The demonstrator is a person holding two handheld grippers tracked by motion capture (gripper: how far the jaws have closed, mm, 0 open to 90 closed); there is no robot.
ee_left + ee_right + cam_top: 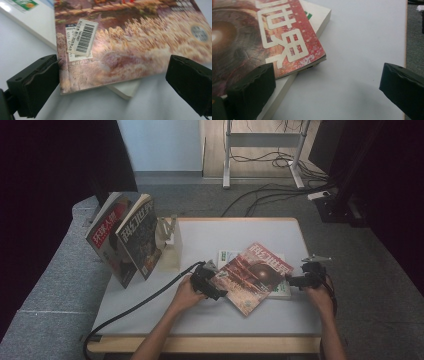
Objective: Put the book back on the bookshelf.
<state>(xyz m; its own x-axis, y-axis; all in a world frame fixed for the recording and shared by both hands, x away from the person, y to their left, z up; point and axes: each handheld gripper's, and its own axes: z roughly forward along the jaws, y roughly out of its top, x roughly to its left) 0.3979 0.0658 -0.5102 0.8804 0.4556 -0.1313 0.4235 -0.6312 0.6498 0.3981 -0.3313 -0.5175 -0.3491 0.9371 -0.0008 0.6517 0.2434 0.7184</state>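
A red magazine (255, 275) with white characters lies askew on top of a white book (282, 290) near the table's front middle. My left gripper (212, 285) sits at the magazine's left corner, open, jaws straddling the barcode corner (83, 40) of the magazine (130, 45). My right gripper (295, 281) rests at the magazine's right corner, open, one jaw beside the cover (262, 42) and the white book (322, 17) beneath it, nothing held.
Two magazines (125, 237) stand upright against a pale bookend (170, 242) at the table's back left. The white table (235, 232) has bare room behind and in front of the stack. Cables and a desk frame (265, 155) lie on the floor beyond.
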